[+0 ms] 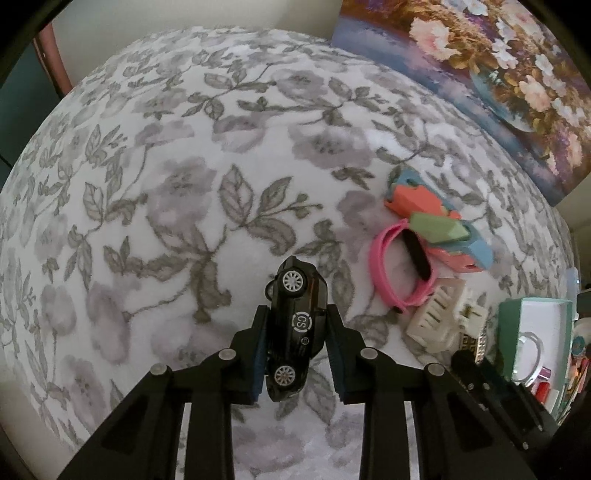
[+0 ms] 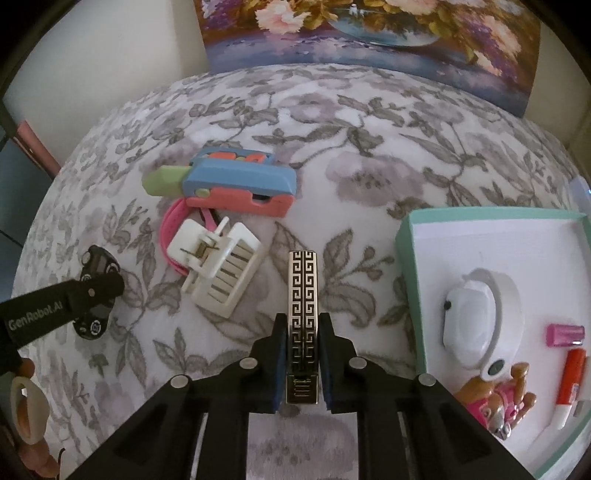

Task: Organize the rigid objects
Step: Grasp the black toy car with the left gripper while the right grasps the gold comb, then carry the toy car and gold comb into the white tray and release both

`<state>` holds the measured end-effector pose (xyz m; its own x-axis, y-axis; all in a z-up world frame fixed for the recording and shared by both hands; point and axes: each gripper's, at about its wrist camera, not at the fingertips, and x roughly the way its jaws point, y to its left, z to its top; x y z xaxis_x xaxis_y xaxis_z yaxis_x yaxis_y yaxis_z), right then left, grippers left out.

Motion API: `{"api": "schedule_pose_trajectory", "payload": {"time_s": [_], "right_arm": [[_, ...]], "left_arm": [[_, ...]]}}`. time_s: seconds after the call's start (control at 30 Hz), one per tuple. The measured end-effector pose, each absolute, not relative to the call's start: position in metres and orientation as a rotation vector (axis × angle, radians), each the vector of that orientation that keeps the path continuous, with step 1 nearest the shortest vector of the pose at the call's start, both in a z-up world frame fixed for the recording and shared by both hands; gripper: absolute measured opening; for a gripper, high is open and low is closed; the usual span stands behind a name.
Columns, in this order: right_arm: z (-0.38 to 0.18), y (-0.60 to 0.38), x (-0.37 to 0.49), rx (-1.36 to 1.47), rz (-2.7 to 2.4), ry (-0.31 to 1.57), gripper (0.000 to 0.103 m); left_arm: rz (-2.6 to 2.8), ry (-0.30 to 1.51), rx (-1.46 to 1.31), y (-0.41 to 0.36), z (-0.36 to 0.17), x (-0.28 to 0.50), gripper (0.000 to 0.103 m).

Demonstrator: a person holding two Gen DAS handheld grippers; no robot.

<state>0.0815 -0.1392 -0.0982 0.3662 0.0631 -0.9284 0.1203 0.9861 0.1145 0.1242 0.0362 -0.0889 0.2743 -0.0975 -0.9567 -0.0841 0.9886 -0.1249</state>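
My left gripper (image 1: 297,325) is shut on a black toy car (image 1: 295,328), held on its side above the floral cloth; the car also shows in the right wrist view (image 2: 96,291). My right gripper (image 2: 303,332) is shut on a black lighter with a silver key pattern (image 2: 303,321). A pastel toy knife (image 2: 236,181), a pink wristband (image 1: 399,269) and a white hair clip (image 2: 218,266) lie together on the cloth. A mint-edged white tray (image 2: 480,229) at the right holds a white device (image 2: 476,317), a pink tube, an orange pen and a toy bear.
The floral cloth (image 1: 166,166) covers the surface. A flower painting (image 2: 369,33) leans against the wall at the back. The tray also shows at the right edge of the left wrist view (image 1: 535,321).
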Motion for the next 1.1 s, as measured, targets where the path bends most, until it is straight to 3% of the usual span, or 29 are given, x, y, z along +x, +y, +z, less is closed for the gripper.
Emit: {"api": "schedule_pose_trajectory", "payload": {"time_s": [0.6,1.1], "right_arm": [[-0.043,-0.187,0.059,0.339,-0.057,1.061,0.017],[-0.051,-0.319,0.027,0.58,-0.312,1.024,0.017]], "left_arm": [[-0.045,1.12,-0.133,0.009,-0.015,0.11,0.03],[-0.272,1.099,-0.026,-0.109,-0.003,0.08,0.03]]}}
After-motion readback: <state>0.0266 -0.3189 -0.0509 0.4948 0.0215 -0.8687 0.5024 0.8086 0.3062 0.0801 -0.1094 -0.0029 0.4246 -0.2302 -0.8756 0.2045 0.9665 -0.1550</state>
